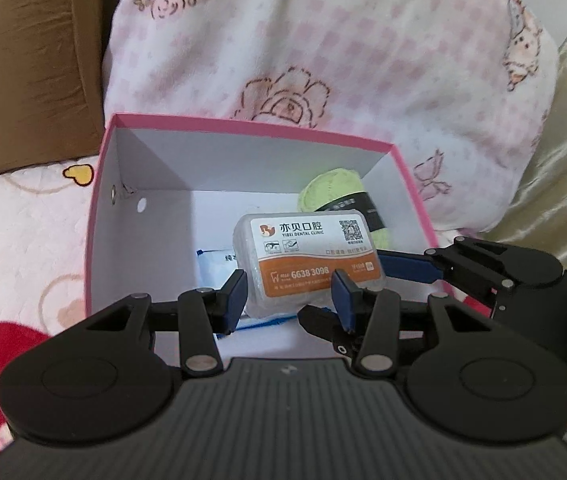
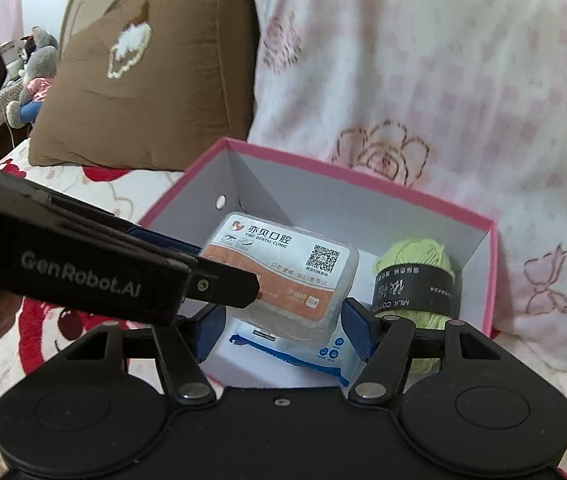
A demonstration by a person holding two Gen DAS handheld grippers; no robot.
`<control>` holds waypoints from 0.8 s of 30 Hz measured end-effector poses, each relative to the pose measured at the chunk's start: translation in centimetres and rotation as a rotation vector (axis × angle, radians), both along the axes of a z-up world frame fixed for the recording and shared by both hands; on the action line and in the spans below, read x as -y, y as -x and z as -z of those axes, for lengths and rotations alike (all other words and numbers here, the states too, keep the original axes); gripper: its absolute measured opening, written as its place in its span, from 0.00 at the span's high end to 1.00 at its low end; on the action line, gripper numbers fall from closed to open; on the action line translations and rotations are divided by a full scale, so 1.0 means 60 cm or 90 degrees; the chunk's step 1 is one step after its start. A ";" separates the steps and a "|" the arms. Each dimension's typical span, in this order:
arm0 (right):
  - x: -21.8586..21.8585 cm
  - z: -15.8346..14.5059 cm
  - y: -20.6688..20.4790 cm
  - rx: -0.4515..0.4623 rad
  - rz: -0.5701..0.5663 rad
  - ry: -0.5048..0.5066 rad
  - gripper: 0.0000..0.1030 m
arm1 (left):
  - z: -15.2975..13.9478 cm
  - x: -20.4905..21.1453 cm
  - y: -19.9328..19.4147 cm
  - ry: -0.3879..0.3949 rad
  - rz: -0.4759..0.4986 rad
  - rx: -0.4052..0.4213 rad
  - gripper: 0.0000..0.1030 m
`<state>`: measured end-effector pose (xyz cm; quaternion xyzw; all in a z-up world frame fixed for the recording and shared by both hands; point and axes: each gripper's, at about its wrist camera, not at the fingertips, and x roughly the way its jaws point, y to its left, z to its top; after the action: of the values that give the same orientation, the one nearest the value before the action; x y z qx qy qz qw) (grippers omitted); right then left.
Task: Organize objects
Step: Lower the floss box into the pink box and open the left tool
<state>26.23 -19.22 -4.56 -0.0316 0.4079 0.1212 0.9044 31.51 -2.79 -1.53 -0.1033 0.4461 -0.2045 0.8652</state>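
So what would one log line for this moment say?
stage: placing | floss box tilted over wipes pack in pink box | yarn in far corner | both jaws flank floss box, grip unclear

Pink-rimmed cardboard box [image 2: 492, 264], pink outside, plain white walls and floor inside. In it, a translucent plastic dental floss case [image 2: 283, 276] with a white and orange label, dark lettering and a black QR square. Beside that, a pale lime-green ball of yarn [image 2: 415, 252] wrapped in a black paper band with white print. Under the case, a white wipes packet [image 2: 323, 354] with blue markings. Behind the box, a white fleece blanket [image 1: 363, 60] in pale pink checks with brown-outlined pink roses. A plain brown cushion [image 2: 155, 80] carries a white embroidered motif. The bed sheet [image 1: 11, 240] is white with red and yellow shapes. Both tools: black bodies, dark blue pads [image 1: 343, 296].
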 end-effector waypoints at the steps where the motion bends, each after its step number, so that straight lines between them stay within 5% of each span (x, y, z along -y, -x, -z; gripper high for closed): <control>1: 0.002 0.007 -0.008 -0.008 0.003 0.000 0.33 | 0.008 0.003 -0.007 -0.002 -0.001 -0.004 0.57; 20: 0.011 0.091 -0.070 -0.080 0.026 0.037 0.35 | 0.092 0.021 -0.057 -0.014 -0.017 -0.067 0.62; 24: 0.028 0.096 -0.071 -0.090 0.041 0.001 0.35 | 0.100 0.028 -0.060 -0.024 -0.012 -0.060 0.64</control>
<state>30.49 -20.89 -10.31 -0.0101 0.4719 0.0936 0.8766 35.11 -4.48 -7.52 -0.1007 0.4892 -0.1830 0.8468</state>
